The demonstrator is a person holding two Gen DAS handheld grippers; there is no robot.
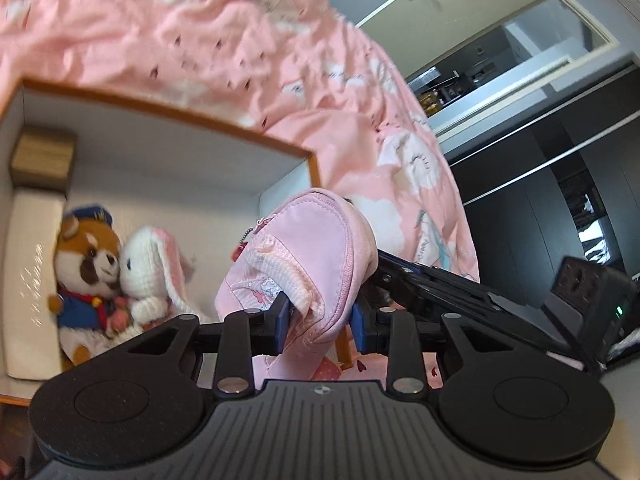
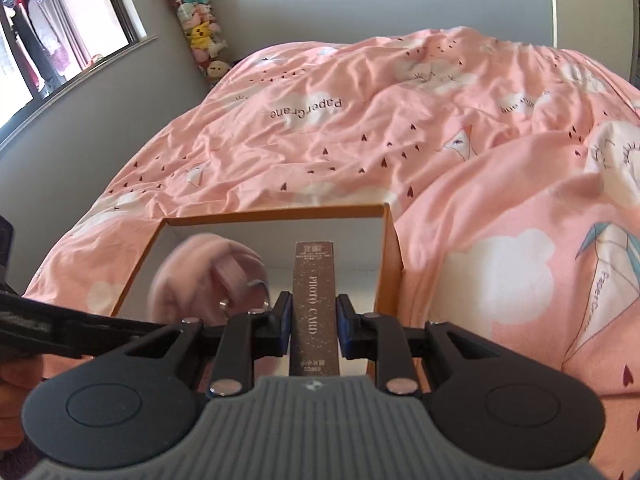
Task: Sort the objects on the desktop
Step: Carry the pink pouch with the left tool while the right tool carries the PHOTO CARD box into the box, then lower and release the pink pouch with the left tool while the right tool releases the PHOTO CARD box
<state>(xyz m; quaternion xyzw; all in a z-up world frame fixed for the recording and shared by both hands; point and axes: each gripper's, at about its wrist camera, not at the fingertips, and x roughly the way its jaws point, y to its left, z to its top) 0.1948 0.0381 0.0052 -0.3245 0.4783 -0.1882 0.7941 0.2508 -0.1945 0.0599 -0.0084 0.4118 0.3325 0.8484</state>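
My left gripper (image 1: 320, 322) is shut on a pink zip pouch (image 1: 304, 256) and holds it over the open orange-rimmed storage box (image 1: 168, 116). The pouch also shows, blurred, in the right wrist view (image 2: 208, 276) over the box (image 2: 394, 256). My right gripper (image 2: 313, 320) is shut on a brown "PHOTO CARD" box (image 2: 315, 304), held upright above the storage box's right part. Inside the storage box lie a brown raccoon plush (image 1: 86, 276) and a white bunny plush (image 1: 148, 276).
The storage box sits on a bed with a pink quilt (image 2: 360, 128). A tan box (image 1: 44, 158) and a white slab (image 1: 28, 288) lie along the box's left wall. The right gripper's arm (image 1: 460, 288) shows beside the pouch. Hanging plush toys (image 2: 200, 28) are in the far corner.
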